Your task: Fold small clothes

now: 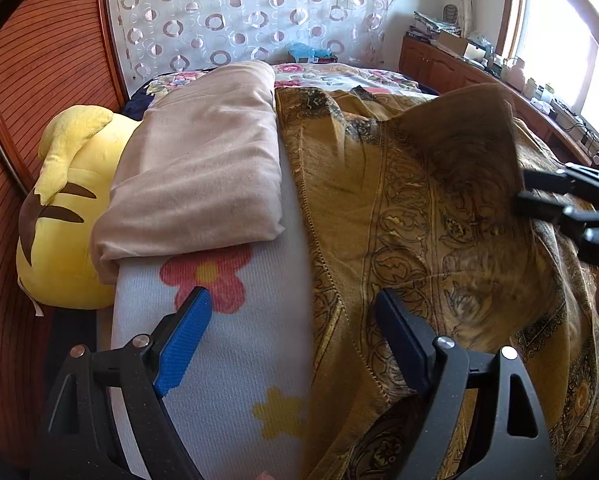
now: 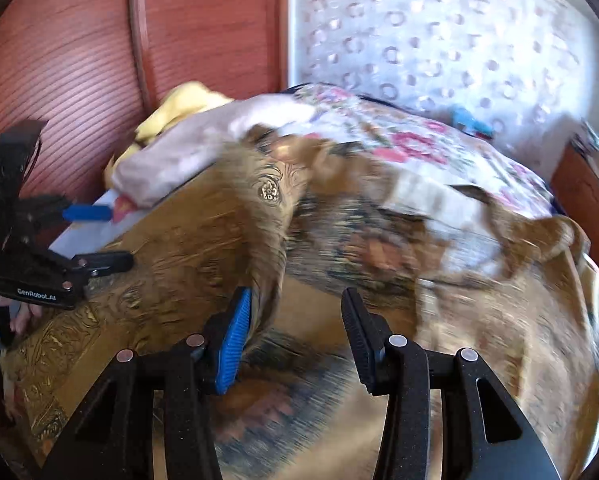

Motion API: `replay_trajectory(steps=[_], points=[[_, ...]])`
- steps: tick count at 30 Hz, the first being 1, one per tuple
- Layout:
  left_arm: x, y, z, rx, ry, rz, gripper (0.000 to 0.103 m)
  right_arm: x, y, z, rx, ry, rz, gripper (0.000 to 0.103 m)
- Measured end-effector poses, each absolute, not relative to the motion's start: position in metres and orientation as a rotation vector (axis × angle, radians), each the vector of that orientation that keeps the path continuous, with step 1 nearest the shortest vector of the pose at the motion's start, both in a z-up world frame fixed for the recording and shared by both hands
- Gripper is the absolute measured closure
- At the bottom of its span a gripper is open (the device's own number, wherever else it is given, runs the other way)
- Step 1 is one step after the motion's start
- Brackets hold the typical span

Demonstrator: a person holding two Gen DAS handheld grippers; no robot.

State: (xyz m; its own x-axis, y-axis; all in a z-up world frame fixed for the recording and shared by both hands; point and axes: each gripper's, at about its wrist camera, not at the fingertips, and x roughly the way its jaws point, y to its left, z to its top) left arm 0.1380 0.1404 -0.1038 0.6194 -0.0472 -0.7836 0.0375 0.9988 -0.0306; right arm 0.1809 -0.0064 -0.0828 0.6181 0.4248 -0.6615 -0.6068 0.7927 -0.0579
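A bed [image 1: 339, 74] is filling the room, a floral bedspread [image 1: 327, 72] lying across its far end, a reddish ribbed wooden panel [image 1: 51, 60] running along one side and a white curtain with ring patterns [image 1: 239, 12] hanging behind. Sprawling over most of the near bed is the task's own piece, a golden-brown patterned garment [image 1: 411, 216], spread out but rumpled, with one flap standing lifted on its right side in the left wrist view. Beside it a beige folded cloth [image 1: 195, 176] is lying on a pale blanket with red and yellow flowers [image 1: 235, 344], its edge right against the garment's hem and crowding the space on that side. A yellow plush toy [image 1: 71, 208] is wedged between that cloth and the wooden panel. Along the window wall a low wooden cabinet [image 1: 439, 64] is carrying a clutter of small items, too small to tell apart. Now the left gripper [image 1: 295, 308] is hovering with its jaws wide apart, one blue pad over the flowered blanket, the other over the garment's edge, pressing on nothing. The right gripper [image 2: 295, 320] is sitting over the garment, picture badly smeared; a raised fold of the fabric is lying against its blue pad [image 2: 233, 344], the jaws are standing partly apart, and I cannot tell whether they are pinching it.
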Motion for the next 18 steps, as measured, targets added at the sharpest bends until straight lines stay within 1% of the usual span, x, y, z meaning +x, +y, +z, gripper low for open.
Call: replay_trajectory(steps=[5, 12, 18], points=[[0.138, 0.141, -0.104, -0.011, 0.902, -0.048, 0.019, 0.176, -0.042, -0.077, -0.209, 0.678, 0.568, 0.056], [0.138, 0.141, -0.104, -0.012, 0.902, -0.048, 0.019, 0.148, -0.094, -0.081, -0.239, 0.656, 0.548, 0.055], [0.138, 0.14, -0.103, -0.006, 0.901, -0.042, 0.019, 0.125, -0.164, -0.08, -0.218, 0.653, 0.462, 0.054]])
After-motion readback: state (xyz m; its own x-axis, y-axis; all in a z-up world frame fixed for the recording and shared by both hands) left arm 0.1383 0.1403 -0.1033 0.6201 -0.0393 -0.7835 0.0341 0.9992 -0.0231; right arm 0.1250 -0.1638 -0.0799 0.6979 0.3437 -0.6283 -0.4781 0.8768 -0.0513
